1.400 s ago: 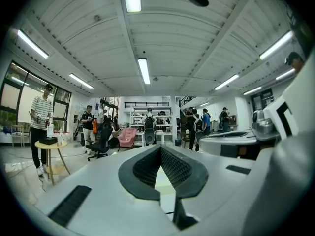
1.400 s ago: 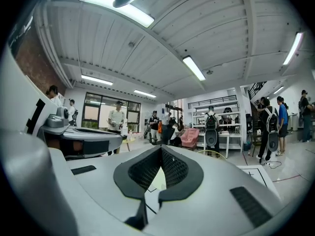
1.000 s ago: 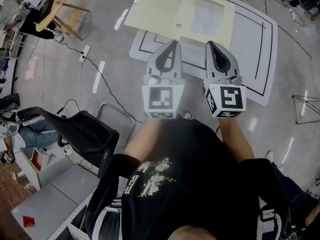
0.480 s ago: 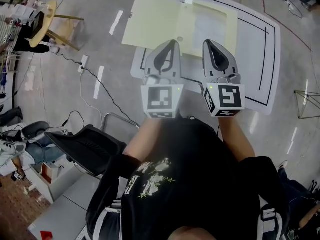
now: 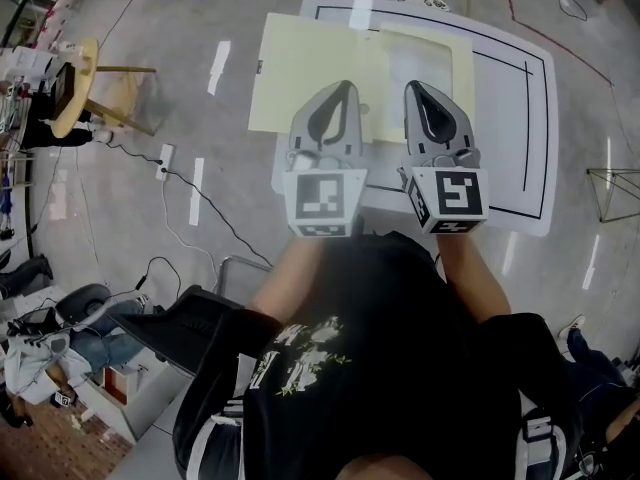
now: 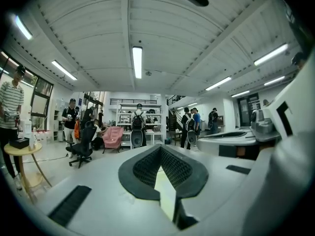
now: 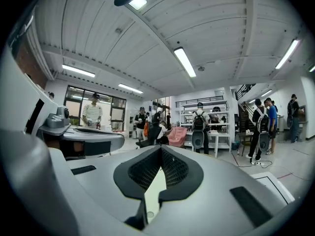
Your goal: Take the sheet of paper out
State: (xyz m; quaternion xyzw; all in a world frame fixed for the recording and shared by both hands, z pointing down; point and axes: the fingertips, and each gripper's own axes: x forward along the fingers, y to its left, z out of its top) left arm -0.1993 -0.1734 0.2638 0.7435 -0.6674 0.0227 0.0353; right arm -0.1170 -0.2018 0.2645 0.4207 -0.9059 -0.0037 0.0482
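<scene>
Both the left gripper (image 5: 343,88) and the right gripper (image 5: 416,87) hover with jaws pressed together, empty, over the near edge of the open yellow folder (image 5: 305,68). The sheet of paper (image 5: 428,63) lies in the folder's right half. My worry: pinch the folder along with the sheet and the whole thing slides, since it overhangs the left edge of the table (image 5: 512,128).

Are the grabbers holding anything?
No, nothing is held. The left gripper and the right gripper both have their jaws together and empty, up above the pale yellow folder.

Left hand-held gripper (image 5: 343,86) and right hand-held gripper (image 5: 416,86) side by side, jaws together.
</scene>
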